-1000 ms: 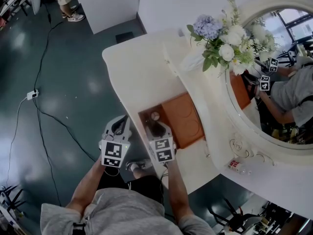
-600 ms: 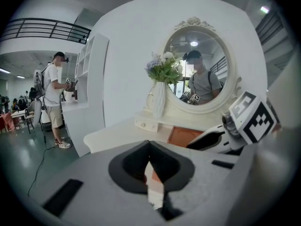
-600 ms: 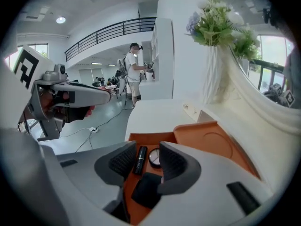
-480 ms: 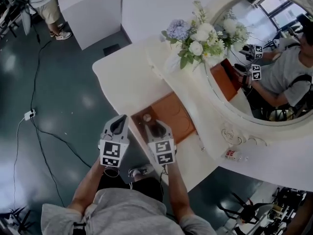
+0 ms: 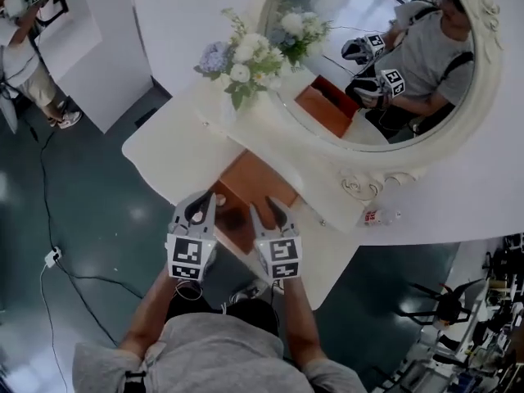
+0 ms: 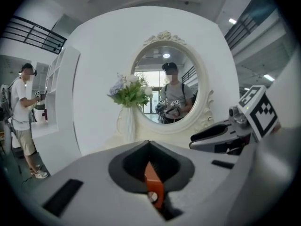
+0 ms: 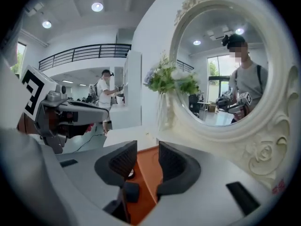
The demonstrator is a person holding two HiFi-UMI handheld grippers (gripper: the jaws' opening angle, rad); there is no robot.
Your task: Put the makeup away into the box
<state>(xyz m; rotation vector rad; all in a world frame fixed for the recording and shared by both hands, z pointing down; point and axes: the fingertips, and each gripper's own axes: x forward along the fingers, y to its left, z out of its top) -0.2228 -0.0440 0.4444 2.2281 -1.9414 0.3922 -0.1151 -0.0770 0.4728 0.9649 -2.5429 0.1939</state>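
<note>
The brown box stands open on the white vanity table, its orange lid laid flat behind it. My left gripper hovers over the box's left edge, jaws shut with nothing between them; in its own view they meet in front of the mirror. My right gripper hangs over the box's right side, jaws open and empty. Through their gap I see the box floor with a small dark block on it. No other makeup is clear.
An oval mirror in a carved white frame stands behind the box and reflects the person with both grippers. A vase of flowers sits left of it. A small red-labelled bottle lies by the mirror's foot. Another person stands far left.
Both grippers have risen from the box and now point more level, towards the mirror. The head view has swung up, so the mirror fills more of it. The jaws look unchanged.
</note>
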